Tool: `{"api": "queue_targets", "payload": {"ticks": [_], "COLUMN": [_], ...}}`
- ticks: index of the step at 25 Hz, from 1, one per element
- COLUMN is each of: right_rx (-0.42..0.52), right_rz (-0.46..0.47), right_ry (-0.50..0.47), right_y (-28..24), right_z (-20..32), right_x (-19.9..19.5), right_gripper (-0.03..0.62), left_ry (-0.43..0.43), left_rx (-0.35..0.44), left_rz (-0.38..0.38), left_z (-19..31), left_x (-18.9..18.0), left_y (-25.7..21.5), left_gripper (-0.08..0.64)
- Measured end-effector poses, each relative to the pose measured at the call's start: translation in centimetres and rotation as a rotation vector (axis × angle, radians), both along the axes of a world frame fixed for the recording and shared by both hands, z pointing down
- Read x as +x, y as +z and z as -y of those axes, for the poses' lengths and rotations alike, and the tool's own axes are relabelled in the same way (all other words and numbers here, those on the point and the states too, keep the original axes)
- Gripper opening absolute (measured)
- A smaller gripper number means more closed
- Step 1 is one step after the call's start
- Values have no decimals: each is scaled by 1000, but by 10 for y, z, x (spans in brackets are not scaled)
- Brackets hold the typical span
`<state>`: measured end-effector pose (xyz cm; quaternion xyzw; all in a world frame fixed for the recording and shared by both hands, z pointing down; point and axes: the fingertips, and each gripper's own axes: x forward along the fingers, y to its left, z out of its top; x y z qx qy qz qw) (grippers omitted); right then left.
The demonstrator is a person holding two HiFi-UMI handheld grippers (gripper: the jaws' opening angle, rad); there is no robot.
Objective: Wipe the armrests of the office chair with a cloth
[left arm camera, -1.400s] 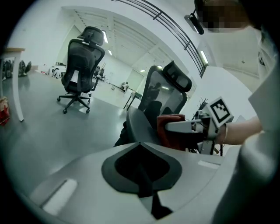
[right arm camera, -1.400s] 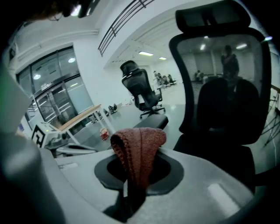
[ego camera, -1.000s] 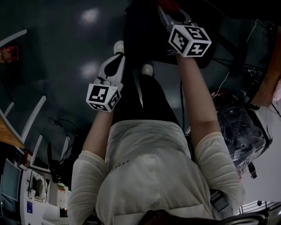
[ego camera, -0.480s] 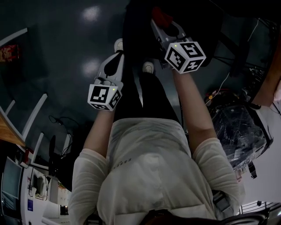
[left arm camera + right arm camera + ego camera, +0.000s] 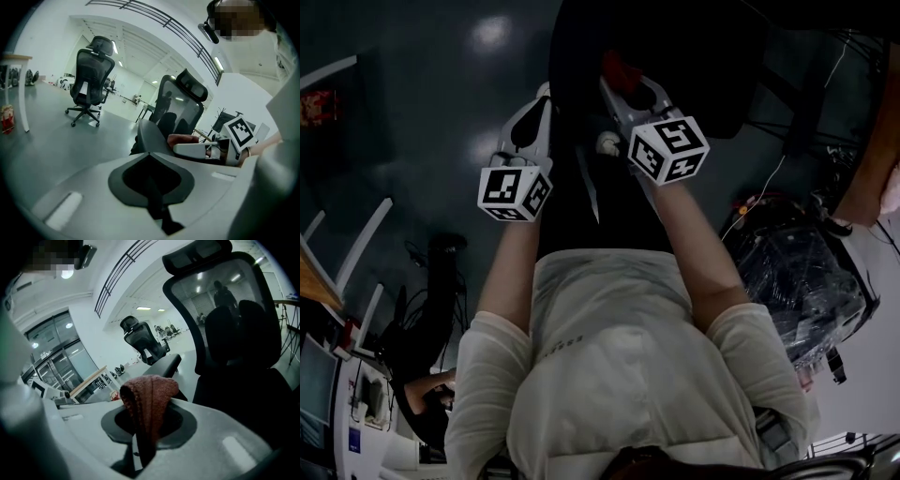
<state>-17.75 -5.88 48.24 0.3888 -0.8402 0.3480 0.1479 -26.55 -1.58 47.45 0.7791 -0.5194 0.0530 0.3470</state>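
Observation:
The black office chair (image 5: 675, 56) stands in front of me, its mesh back (image 5: 225, 310) filling the right gripper view. One dark armrest (image 5: 164, 365) reaches out just beyond the jaws there. A red cloth (image 5: 147, 390) is clamped in my right gripper (image 5: 145, 411), folded over the tips; the cloth (image 5: 614, 66) also shows in the head view over the seat edge. My left gripper (image 5: 534, 112) hangs beside it, shut with nothing in it. In the left gripper view a grey armrest (image 5: 152, 136) lies past the shut left gripper (image 5: 150, 157), with the right gripper (image 5: 187, 150) close behind it.
A second office chair (image 5: 91, 75) stands far off on the grey floor. A wooden table leg (image 5: 21, 93) and a red packet (image 5: 7, 117) are at the left. A plastic-wrapped bundle (image 5: 811, 281) and cables (image 5: 769, 187) lie to my right.
My right gripper with the cloth has come left and nearer to me, closing in on the left gripper. The left gripper has shifted slightly left.

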Motion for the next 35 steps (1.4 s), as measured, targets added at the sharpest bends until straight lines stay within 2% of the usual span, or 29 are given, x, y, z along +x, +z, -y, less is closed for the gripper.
{"api": "queue_targets", "payload": {"ticks": [3, 8, 18, 21, 25, 28, 33, 35], "right_rx": [-10, -67, -127, -156, -242, -287, -261, -253], "right_rz": [-18, -160, -167, -175, -157, -126, -108, -100], "right_ry": [-28, -102, -68, -37, 52, 75, 75, 57], "right_y": [4, 20, 30, 34, 39, 40, 35, 32], "right_z": [-17, -56, -81, -82, -87, -92, -84, -83], "right_x": [1, -1, -18, -24, -31, -49, -84, -92], "right_gripper": [54, 54, 54, 54, 54, 54, 54, 54], "left_ry": [-24, -50, -40, 6, 94, 156, 256, 237], "left_rx": [16, 1, 10, -4, -51, -76, -82, -65], "left_rz": [17, 23, 36, 36, 12, 11, 33, 46], "left_z": [3, 5, 8, 8, 6, 5, 5, 6], "left_x": [2, 3, 2, 1, 6, 7, 5, -6], "left_y": [1, 2, 1, 2, 3, 3, 5, 2], "left_gripper": [6, 6, 6, 6, 6, 6, 15, 15]}}
